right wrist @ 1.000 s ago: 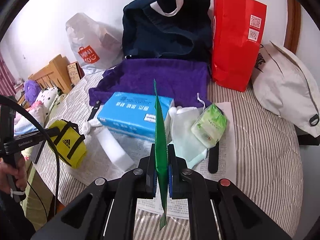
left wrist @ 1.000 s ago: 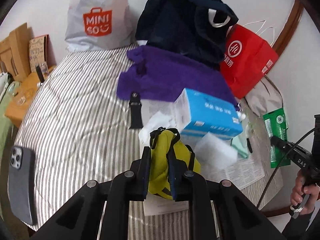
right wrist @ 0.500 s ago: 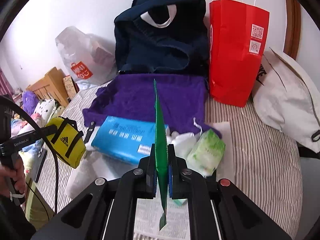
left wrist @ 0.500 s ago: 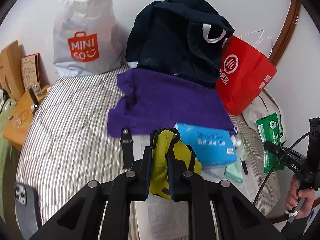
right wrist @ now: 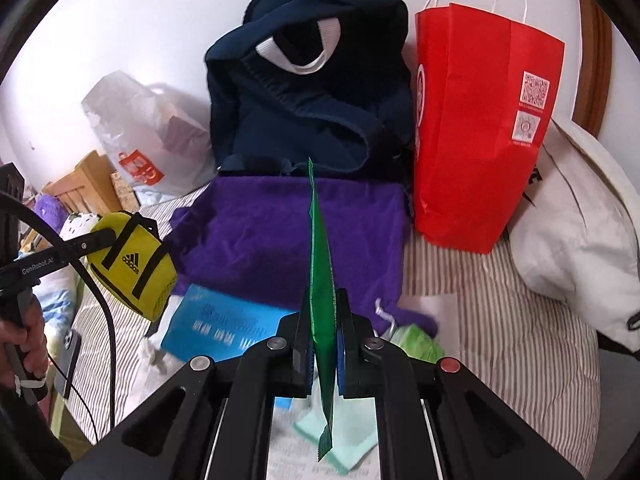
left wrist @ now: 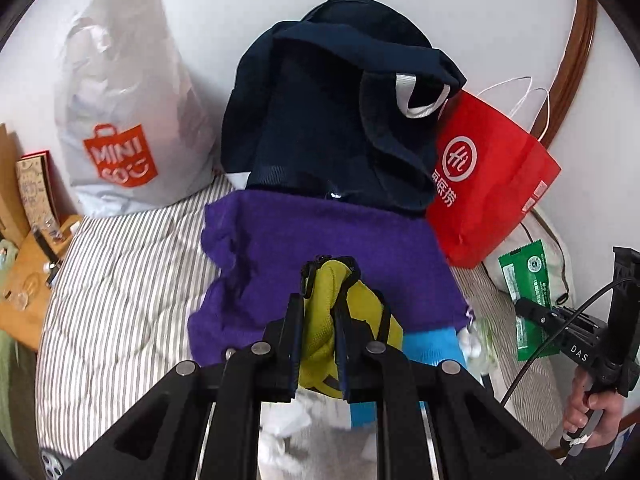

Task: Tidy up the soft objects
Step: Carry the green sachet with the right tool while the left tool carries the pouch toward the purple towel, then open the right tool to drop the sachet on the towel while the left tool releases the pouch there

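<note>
Sorting is barely begun, I judge: my left jaws (left wrist: 318,344) pinch the yellow pouch (left wrist: 352,320), my right jaws (right wrist: 323,344) clamp a flat green packet (right wrist: 320,280), both aloft above the bed (left wrist: 120,280) near the purple cloth (left wrist: 328,248). Tissue pack (right wrist: 224,324) and cloths still lie loose.

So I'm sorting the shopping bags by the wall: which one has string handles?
The red paper bag right of the navy duffel bag; thin white string loops rise from its top. The white MINISO plastic bag shows none.
</note>
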